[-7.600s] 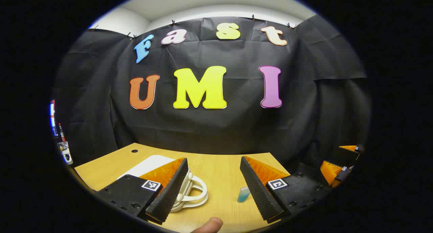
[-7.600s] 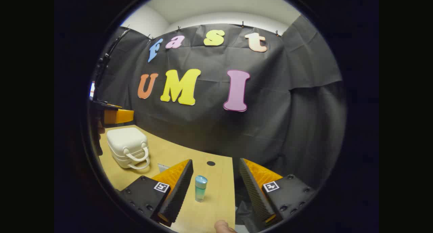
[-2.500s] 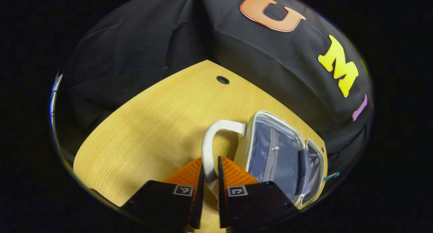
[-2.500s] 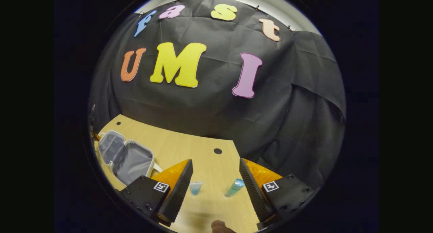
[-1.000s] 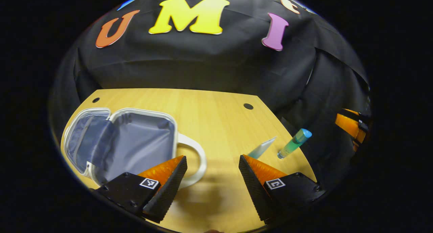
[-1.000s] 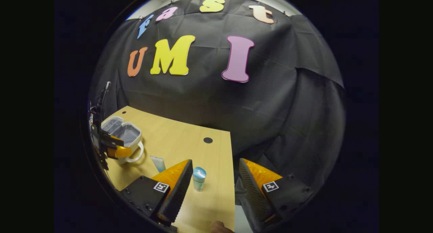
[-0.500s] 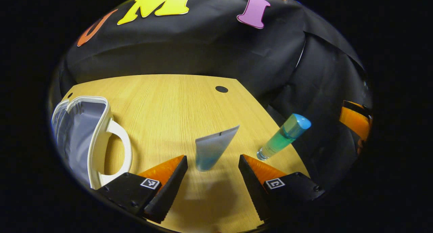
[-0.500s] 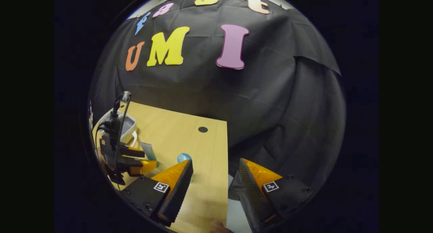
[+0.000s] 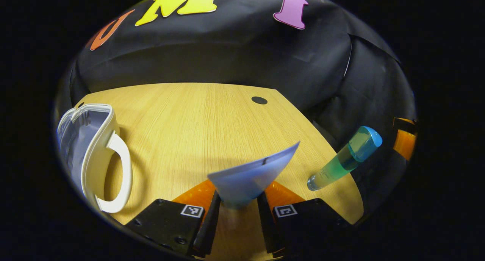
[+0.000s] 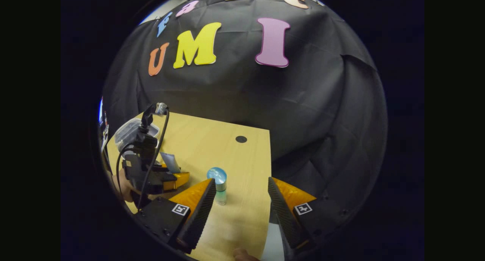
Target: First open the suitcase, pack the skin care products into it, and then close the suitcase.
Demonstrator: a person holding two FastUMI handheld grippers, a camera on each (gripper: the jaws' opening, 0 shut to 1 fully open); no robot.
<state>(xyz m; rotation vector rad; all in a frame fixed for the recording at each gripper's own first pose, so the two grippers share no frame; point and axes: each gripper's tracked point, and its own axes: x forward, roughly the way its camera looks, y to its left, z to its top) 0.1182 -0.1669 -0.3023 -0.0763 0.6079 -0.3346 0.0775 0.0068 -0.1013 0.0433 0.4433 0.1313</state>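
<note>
the flat, wood-grain yellow table (image 9: 197, 117) carries everything, its smooth top broken by a small round black cable hole (image 9: 259, 100) at the far side. at the far left lies the white hard-shell suitcase with grey fabric lining (image 9: 81, 139), spread open with its looped white handle (image 9: 120, 177) pointing toward the middle, so the lined cavity faces up and is ready to receive things; opening looks done and packing is the step in hand.

the left gripper with black ribbed pads backed in orange (image 9: 235, 219) has its two fingers drawn in against the lower end of the pale blue, flat-crimped soft plastic tube (image 9: 252, 175), pinching it low so the wide crimped end fans up and away to the right. judging by that hold, the tube goes to the suitcase next.

the right gripper of the same black and orange build (image 10: 242, 211) stands with its fingers wide apart, holding nothing. the slim, clear teal bottle with a rounded blue cap (image 10: 218, 187) stands upright on the table just beside its left finger, probably the second item to pack.
</note>
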